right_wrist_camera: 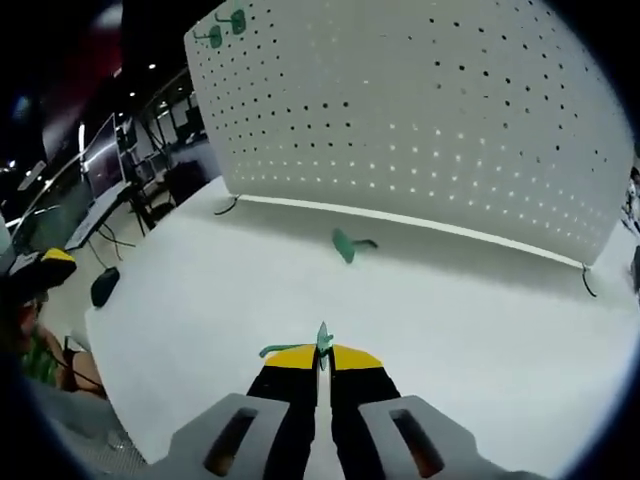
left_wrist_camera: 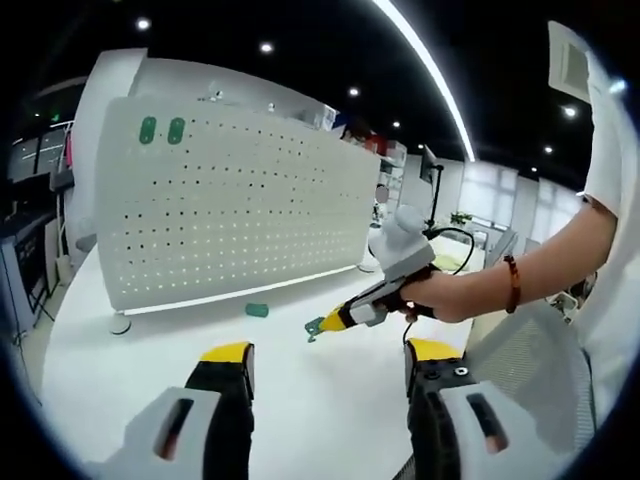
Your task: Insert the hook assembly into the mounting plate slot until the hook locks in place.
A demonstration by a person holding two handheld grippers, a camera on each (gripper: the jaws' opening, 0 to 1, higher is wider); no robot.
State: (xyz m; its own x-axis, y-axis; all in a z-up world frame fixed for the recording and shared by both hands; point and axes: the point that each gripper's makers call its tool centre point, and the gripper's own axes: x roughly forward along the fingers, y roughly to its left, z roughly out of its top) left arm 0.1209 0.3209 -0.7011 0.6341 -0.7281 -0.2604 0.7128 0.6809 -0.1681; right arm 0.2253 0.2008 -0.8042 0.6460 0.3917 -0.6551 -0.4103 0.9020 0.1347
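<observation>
Hook mostly hidden between right tool's closed jaws.

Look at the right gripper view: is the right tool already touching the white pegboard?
No: the right tool, shut on a green hook, is above the white table, well short of the pegboard.

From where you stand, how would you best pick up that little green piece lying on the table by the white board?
The green hook lies flat on the white table, clear of the pegboard. Probably come from above and pinch its broader body across the width, leaving the thin prong free.
</observation>
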